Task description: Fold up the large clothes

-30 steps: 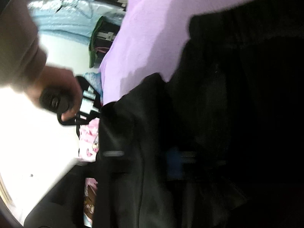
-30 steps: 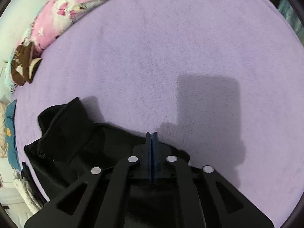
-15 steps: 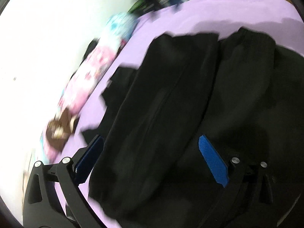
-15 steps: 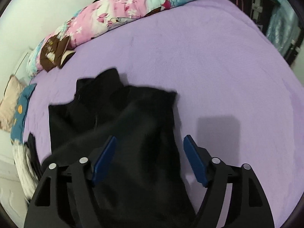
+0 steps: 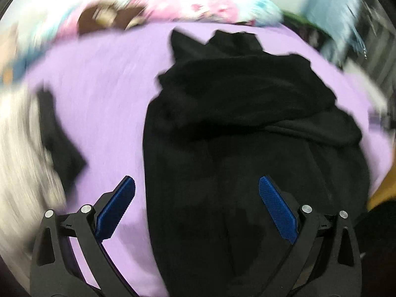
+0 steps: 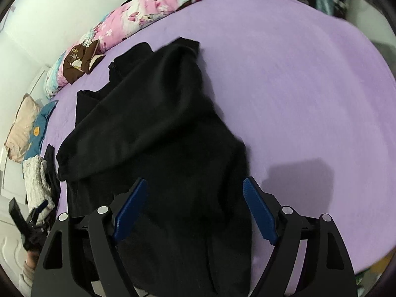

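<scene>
The black garment [image 6: 158, 133] lies on the purple bed [image 6: 309, 86], its upper portion doubled over the lower. The left gripper [image 5: 196, 208] is released, with nothing between its pads. The jaws of the right gripper [image 6: 195, 210] have just been opening; they stand wide above the cloth and grasp nothing. The step in hand appears to be the release after a fold. Lift each gripper clear without snagging the fabric. Check that the folded edges align. For the next fold, grasp two matching corners and move both at equal pace.
</scene>
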